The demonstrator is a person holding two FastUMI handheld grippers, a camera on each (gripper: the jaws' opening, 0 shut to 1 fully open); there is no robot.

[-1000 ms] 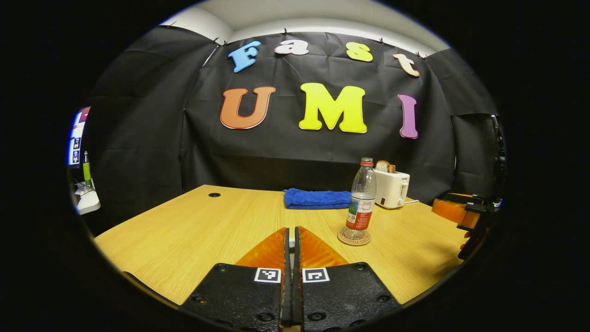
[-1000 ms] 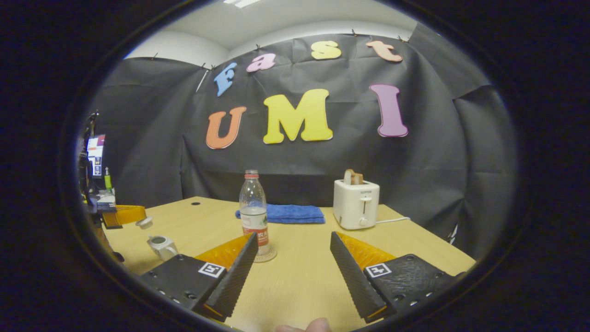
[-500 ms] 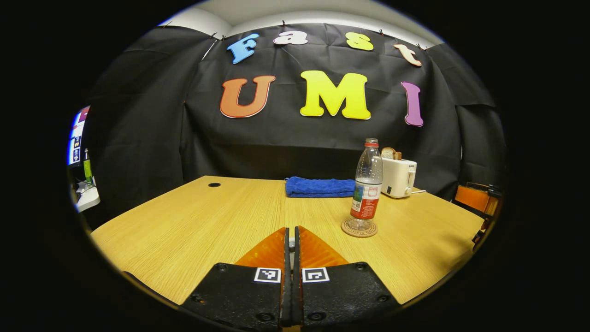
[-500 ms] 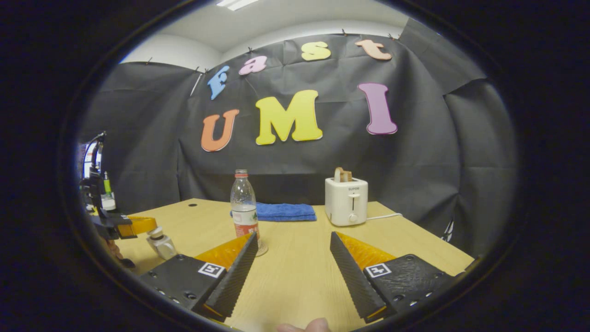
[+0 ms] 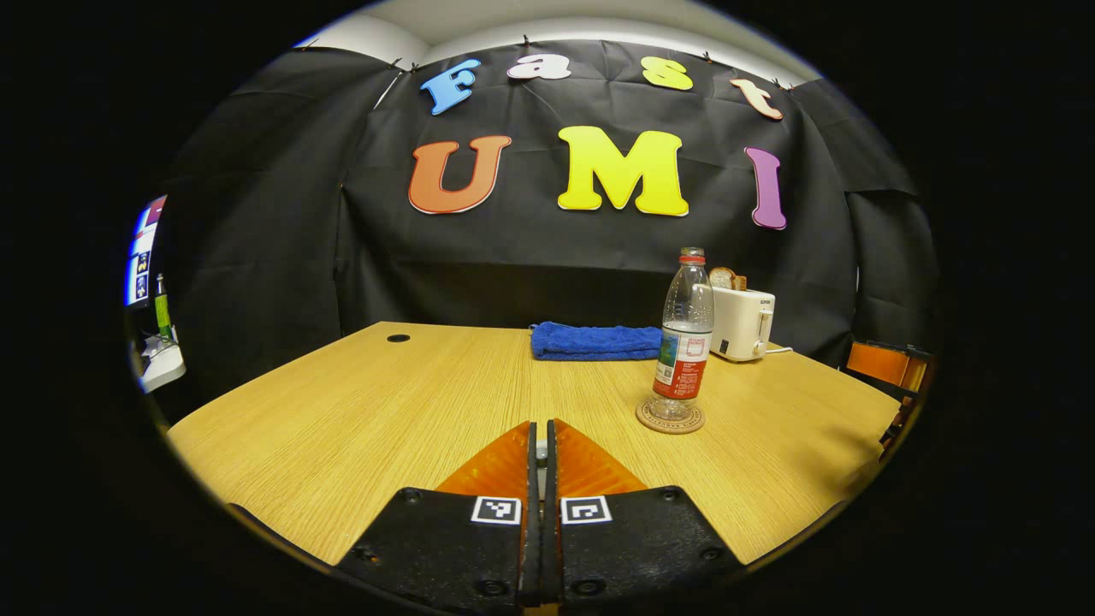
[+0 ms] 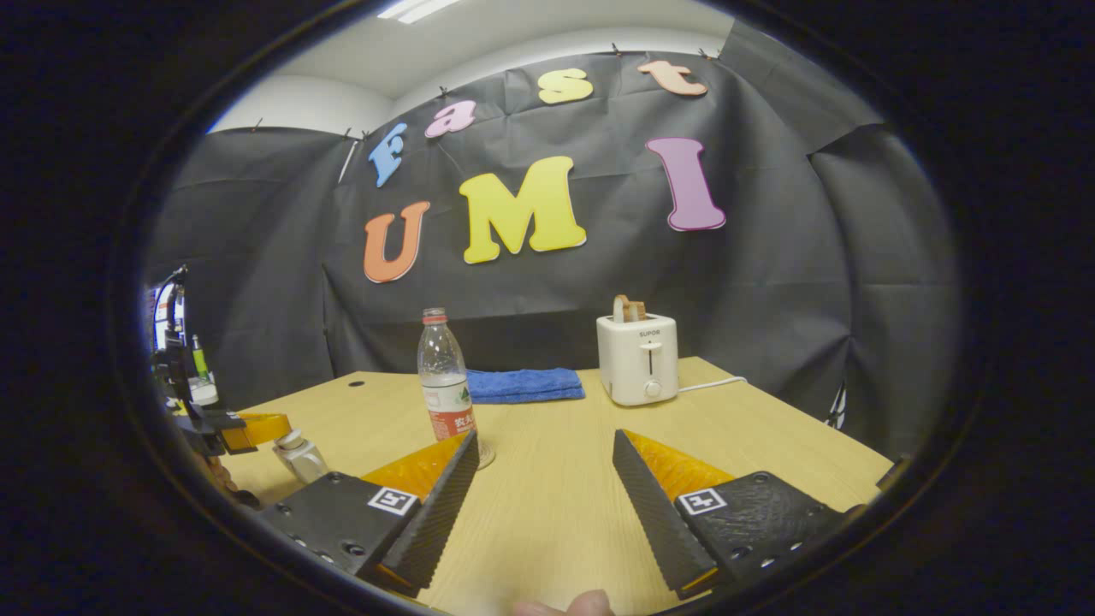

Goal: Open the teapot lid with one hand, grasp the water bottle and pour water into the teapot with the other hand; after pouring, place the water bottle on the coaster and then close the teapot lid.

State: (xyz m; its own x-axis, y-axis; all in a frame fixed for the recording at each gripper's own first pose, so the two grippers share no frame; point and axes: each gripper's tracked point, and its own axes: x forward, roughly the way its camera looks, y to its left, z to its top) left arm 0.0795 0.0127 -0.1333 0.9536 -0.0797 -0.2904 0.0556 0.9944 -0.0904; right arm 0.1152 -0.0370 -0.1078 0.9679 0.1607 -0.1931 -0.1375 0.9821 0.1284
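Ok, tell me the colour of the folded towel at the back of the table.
Blue. The towel shows best in the left gripper view.

The bottle [image 5: 683, 334] is clear plastic with a red cap and a red-and-white label, partly filled, standing upright on a round coaster [image 5: 670, 417] on the counter [image 5: 385, 411]. The teapot [image 6: 301, 455] is small and pale grey, upright near the counter's left edge, with its lid [image 6: 289, 440] on top.
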